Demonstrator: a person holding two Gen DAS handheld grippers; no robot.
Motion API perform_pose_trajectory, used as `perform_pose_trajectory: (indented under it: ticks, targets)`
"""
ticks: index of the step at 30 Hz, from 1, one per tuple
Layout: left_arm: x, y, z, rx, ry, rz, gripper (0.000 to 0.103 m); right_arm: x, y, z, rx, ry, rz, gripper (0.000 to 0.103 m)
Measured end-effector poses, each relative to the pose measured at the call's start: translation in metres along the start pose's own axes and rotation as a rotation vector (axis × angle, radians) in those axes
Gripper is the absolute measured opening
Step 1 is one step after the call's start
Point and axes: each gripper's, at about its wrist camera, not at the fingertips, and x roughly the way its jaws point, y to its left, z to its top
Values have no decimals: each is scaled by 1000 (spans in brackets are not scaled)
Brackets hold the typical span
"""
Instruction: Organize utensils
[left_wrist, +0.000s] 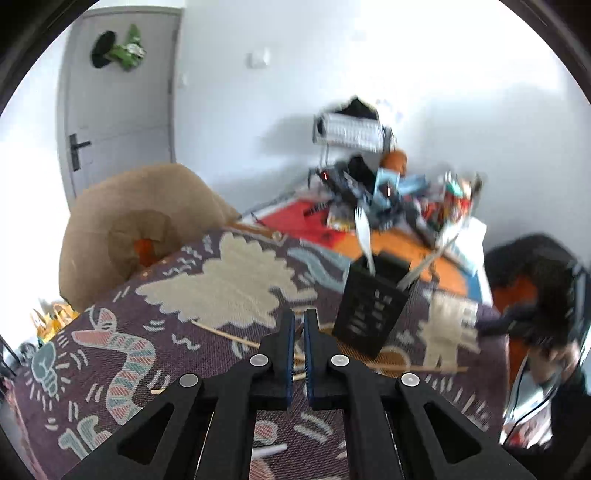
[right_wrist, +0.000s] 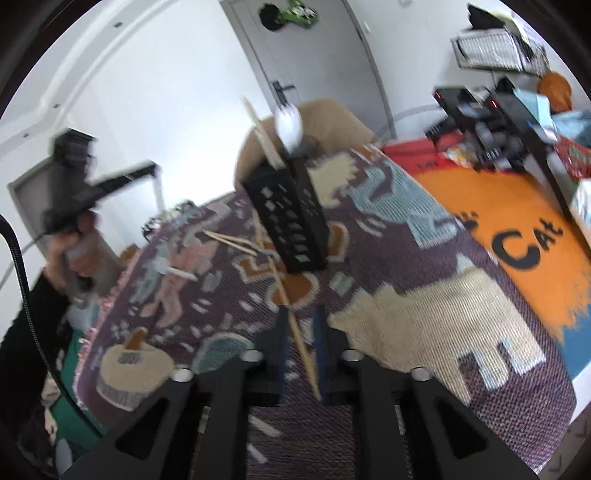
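While the left gripper (left_wrist: 299, 321) is closed empty, the right gripper (right_wrist: 301, 328) seemingly loosely straddles a chopstick (right_wrist: 295, 325)

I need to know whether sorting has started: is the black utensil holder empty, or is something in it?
Not empty. The black utensil holder has a white plastic fork sticking out of its top; the right wrist view also shows a wooden stick in it.

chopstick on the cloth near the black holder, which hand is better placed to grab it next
Right. The right gripper is open and already straddles a chopstick lying on the cloth before the black holder. The left gripper is shut, empty and lifted away.
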Motion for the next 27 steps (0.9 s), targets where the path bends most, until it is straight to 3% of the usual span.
perform_pose_trajectory:
  ticks: [1, 12, 13, 14, 16, 22, 27]
  targets:
    - [-5, 1, 1, -17, -24, 1, 4, 4, -3, -3, 1, 12, -14, 34]
    - [-35, 5, -1, -137, -154, -11, 2, 26, 7, -37, -112, 160, -82, 34]
    - [-36, 4, -2, -147, -162, -14, 2, 26, 8, -37, -120, 157, -85, 31]
    - [-37, 4, -3, -155, -166, -16, 2, 26, 8, -38, -124, 160, -82, 20]
    - [-38, 3, -7, -181, -181, -16, 2, 26, 8, -38, -127, 170, -85, 10]
    - [-41, -6, -14, -234, -217, -24, 2, 16, 12, -36, -130, 145, -73, 8]
    - [-40, -13, -12, -245, -221, -24, 2, -17, 20, -17, -112, 38, -33, 7]
